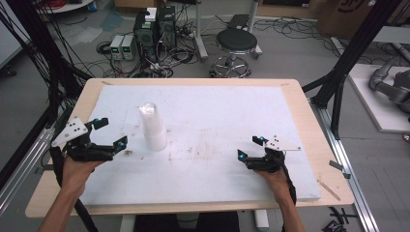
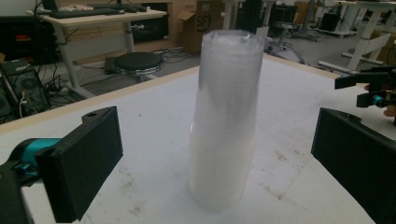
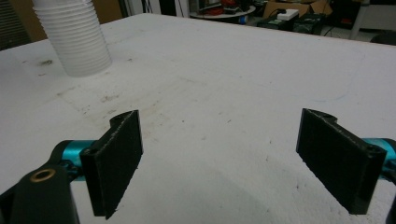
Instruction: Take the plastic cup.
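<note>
A tall stack of clear plastic cups (image 1: 153, 124) stands upside down on the white foam board (image 1: 217, 111), left of centre. My left gripper (image 1: 110, 132) is open just to the left of the stack, pointing at it. In the left gripper view the stack (image 2: 225, 121) rises between the two wide-apart jaws but farther out than their tips. My right gripper (image 1: 250, 147) is open near the board's right front, with bare board between its jaws. The right gripper view shows the stack's ribbed base (image 3: 74, 37) far off at the upper left.
The board lies on a wooden table (image 1: 309, 121) with dirt marks near its middle. Behind the table are a black stool (image 1: 235, 43), computer towers (image 1: 154, 29) and cables on the floor. Black frame posts (image 1: 348, 63) stand at both sides.
</note>
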A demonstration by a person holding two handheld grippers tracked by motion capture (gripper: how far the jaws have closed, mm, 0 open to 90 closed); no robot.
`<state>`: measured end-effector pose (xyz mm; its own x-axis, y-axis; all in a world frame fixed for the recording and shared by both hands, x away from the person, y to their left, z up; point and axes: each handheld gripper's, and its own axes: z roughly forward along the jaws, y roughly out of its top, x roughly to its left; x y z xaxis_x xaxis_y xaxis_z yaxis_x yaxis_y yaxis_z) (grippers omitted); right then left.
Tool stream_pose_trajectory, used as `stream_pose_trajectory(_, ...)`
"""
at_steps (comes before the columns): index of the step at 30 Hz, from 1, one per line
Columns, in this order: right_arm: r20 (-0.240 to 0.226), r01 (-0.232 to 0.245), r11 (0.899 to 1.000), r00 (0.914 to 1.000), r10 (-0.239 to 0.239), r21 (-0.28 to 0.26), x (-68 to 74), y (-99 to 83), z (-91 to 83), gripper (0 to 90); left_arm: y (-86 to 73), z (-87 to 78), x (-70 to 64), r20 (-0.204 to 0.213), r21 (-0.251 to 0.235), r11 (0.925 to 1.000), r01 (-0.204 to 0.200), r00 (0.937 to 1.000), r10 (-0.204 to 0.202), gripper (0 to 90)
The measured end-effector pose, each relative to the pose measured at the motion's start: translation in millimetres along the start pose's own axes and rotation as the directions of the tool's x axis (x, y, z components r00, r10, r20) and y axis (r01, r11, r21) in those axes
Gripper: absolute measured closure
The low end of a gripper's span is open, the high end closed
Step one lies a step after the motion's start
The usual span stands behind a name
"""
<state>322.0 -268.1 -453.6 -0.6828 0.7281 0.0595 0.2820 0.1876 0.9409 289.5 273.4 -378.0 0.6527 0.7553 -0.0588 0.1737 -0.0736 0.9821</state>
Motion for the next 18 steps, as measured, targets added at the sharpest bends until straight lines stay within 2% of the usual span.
stream_pose_trajectory(4, -0.004, -0.005, 1.000, 1.0000, 0.005, 0.005, -0.3, 0.1, 0.1, 14.5, 25.5, 4.8, 1.9, 0.030, 0.001, 0.9995, -0.030, 0.9991, 0.030, 2.0)
stream_pose_trajectory(7, -0.006, 0.001, 1.000, 1.0000, -0.001, 0.002, -0.5, 0.1, 0.2, 14.5, 33.9, 8.5, 2.6, 0.047, 0.006, 0.9994, -0.035, 0.9983, 0.034, 2.0)
stream_pose_trajectory(15, -0.007, -0.003, 1.000, 1.0000, 0.003, 0.004, 0.1, 0.1, 0.4, 14.5, 64.7, 30.8, 4.6, 0.107, 0.074, 0.9938, -0.083, 0.9914, 0.075, 1.9)
stream_pose_trajectory(18, -0.005, 0.004, 1.000, 1.0000, -0.004, 0.003, -0.4, 0.1, 0.3, 14.5, 73.3, 39.4, 6.2, 0.129, 0.101, 0.9910, -0.088, 0.9889, 0.075, 1.9)
